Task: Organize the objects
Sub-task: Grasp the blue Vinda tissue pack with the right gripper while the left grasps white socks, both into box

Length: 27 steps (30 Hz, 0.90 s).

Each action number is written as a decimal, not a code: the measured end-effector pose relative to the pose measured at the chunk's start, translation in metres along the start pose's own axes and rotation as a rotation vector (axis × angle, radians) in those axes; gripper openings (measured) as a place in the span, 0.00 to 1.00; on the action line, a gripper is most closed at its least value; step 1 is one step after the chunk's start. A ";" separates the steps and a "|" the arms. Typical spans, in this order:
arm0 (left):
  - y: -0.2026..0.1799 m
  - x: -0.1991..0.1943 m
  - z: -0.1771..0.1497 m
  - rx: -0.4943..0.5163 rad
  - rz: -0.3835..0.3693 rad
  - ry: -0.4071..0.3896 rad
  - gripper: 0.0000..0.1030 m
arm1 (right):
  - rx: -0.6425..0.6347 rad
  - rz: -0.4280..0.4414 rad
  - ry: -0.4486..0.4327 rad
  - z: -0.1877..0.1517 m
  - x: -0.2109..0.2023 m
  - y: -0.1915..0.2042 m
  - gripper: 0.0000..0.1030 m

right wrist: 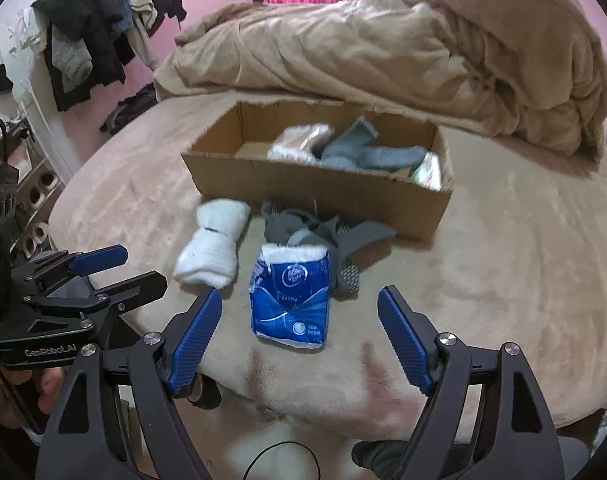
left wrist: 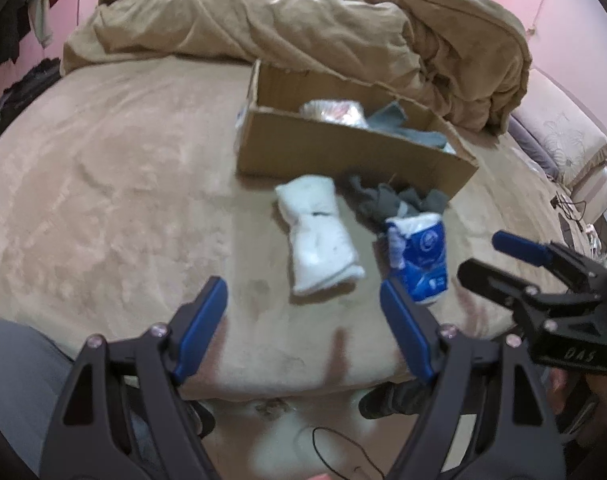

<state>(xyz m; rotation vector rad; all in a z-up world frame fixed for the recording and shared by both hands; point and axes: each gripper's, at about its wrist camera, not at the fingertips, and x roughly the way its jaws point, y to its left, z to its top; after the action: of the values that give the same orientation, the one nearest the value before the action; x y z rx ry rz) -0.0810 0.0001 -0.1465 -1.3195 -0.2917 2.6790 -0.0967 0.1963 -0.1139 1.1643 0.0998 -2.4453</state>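
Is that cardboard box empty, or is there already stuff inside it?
Not empty. The cardboard box is open-topped and holds a pale bundle and grey socks.

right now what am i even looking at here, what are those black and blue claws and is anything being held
They are two hand-held grippers, each with a camera looking along its blue fingers. One picture is from the left gripper, the other from the right gripper; each also shows the other at its edge. Both are open and hold nothing. Below them is a bed with a cardboard box that has socks inside. In front of the box lie a white sock roll, grey socks and a blue tissue pack. A rumpled blanket lies behind.
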 end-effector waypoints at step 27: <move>-0.009 0.069 0.029 0.008 -0.007 0.076 0.77 | 0.043 0.056 0.069 -0.018 0.047 -0.015 0.47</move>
<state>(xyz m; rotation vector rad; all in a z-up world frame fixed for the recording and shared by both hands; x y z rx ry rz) -0.1451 0.0198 -0.1799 -1.4119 -0.2751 2.6140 -0.1160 0.1979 -0.1630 1.2537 0.0349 -2.3692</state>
